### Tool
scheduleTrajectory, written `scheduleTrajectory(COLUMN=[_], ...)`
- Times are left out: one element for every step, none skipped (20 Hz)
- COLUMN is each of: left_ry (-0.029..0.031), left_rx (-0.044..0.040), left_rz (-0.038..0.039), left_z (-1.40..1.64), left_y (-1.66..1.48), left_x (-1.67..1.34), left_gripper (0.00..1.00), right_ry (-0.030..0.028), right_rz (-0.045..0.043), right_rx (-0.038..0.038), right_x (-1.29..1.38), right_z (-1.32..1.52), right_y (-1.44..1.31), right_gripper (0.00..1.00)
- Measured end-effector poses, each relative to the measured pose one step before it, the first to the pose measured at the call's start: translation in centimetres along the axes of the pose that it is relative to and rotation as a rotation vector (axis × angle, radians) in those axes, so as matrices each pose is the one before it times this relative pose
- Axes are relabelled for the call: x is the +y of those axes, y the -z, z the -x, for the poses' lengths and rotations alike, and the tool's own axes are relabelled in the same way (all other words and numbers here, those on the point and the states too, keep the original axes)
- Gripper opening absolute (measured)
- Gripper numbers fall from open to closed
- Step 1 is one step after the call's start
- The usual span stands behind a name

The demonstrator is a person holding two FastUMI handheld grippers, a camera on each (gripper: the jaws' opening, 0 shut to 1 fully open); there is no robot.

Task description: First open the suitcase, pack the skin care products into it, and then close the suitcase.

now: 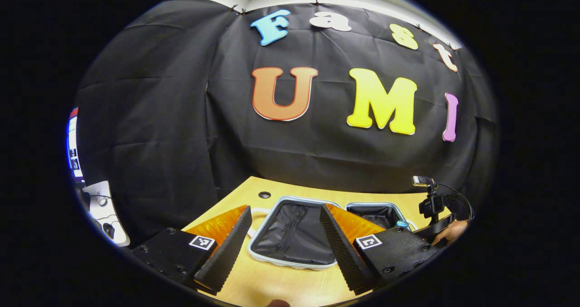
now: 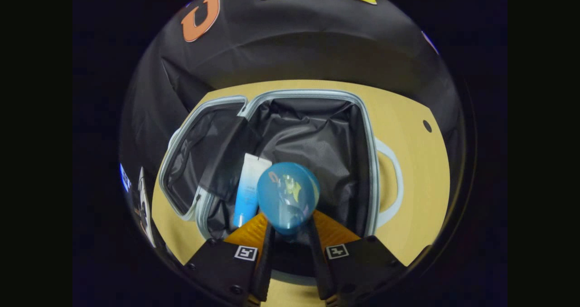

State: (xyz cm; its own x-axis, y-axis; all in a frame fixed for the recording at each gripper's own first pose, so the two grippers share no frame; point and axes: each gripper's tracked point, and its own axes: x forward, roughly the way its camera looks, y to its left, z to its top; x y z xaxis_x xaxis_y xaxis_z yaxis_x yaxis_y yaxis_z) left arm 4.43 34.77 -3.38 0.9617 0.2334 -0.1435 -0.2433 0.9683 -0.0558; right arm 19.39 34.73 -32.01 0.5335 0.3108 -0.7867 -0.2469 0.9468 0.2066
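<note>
Jaws grip blue jar [image 2: 288, 197] above open suitcase [image 2: 371, 162].

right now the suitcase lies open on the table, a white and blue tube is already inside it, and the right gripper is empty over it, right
Not quite: the right gripper is not empty. The right gripper view shows its fingers shut on a blue bottle above the open suitcase. The white and blue tube does lie inside it.

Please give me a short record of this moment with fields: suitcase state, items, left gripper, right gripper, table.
suitcase: open flat on the table, black lining showing
tube: white and blue, lying inside the suitcase
blue bottle: held over the open suitcase
right gripper: fingers shut on the blue bottle
left gripper: open, holds nothing, facing the suitcase
table: light wood
</note>
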Motion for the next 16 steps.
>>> scheduleTrajectory(left_ry=[-0.00657,-0.00477,-0.00757,-0.00870,-0.00733,-0.00595,-0.00498,-0.00480,-0.00827,-0.00878,-0.00683,-0.00333,-0.00295,0.00871,0.00393,0.00650], left_rx=[-0.00799,-0.00022,0.00266,0.00571,0.00224,0.00386,-0.00252,0.00102,0.00434,0.00914,0.00258,0.00557,0.00321,0.00945,0.01303,0.00902], left_rz=[0.00813,0.00298,-0.00036,-0.00246,-0.00213,-0.00080,-0.00018,0.00109,0.00351,0.00648,0.00913,0.00843,0.01018,0.01347,0.01365,0.01313], left_z=[0.049,-0.018,-0.178,-0.150,0.122,-0.016,-0.034,-0.106,0.014,-0.142,-0.229,-0.393,-0.487,-0.666,-0.417,-0.942], left_y=[-0.332,-0.164,-0.047,0.103,-0.032,0.111,0.054,0.152,0.215,0.249,0.198,0.264,0.234,0.329,0.384,0.370], left_x=[0.521,0.552,0.541,0.555,0.600,0.513,0.690,0.542,0.453,0.557,0.548,0.446,0.520,0.209,0.255,0.474], left_gripper=[0.96,0.96,0.97,0.97,0.97,0.97,0.96,0.97,0.97,0.97,0.97,0.97,0.97,0.97,0.97,0.97], right_ry=[0.01680,0.01496,0.01247,0.00803,0.01147,0.01214,0.00939,0.00700,0.00543,0.00600,0.00598,-0.00055,-0.00408,-0.00070,0.00659,0.00075], right_rz=[-0.01381,-0.01727,-0.02177,-0.01782,-0.00800,-0.00444,-0.00578,-0.01265,-0.00702,-0.00182,0.00189,-0.00064,-0.00070,-0.00126,-0.00037,-0.00512], right_rx=[0.00344,0.01583,0.02251,0.01500,0.00681,0.00884,0.01202,0.01020,0.00040,-0.00505,0.00183,0.00105,0.00160,-0.00244,-0.01127,-0.02654], right_x=[-0.223,-0.134,-0.091,-0.038,-0.140,-0.210,-0.117,-0.084,0.006,-0.039,-0.058,0.042,0.015,-0.076,-0.300,-0.134], right_z=[-0.647,-0.603,-0.528,-0.499,-0.358,-0.387,-0.171,-0.188,-0.012,-0.068,0.019,0.003,0.051,0.014,0.230,0.184], right_y=[-0.400,0.080,0.259,0.199,0.156,0.371,0.352,0.202,0.062,-0.089,-0.052,0.077,-0.100,-0.078,-0.343,-0.551], right_gripper=[0.38,0.38,0.38,0.38,0.38,0.38,0.38,0.38,0.38,0.38,0.36,0.38,0.39,0.38,0.42,0.44])
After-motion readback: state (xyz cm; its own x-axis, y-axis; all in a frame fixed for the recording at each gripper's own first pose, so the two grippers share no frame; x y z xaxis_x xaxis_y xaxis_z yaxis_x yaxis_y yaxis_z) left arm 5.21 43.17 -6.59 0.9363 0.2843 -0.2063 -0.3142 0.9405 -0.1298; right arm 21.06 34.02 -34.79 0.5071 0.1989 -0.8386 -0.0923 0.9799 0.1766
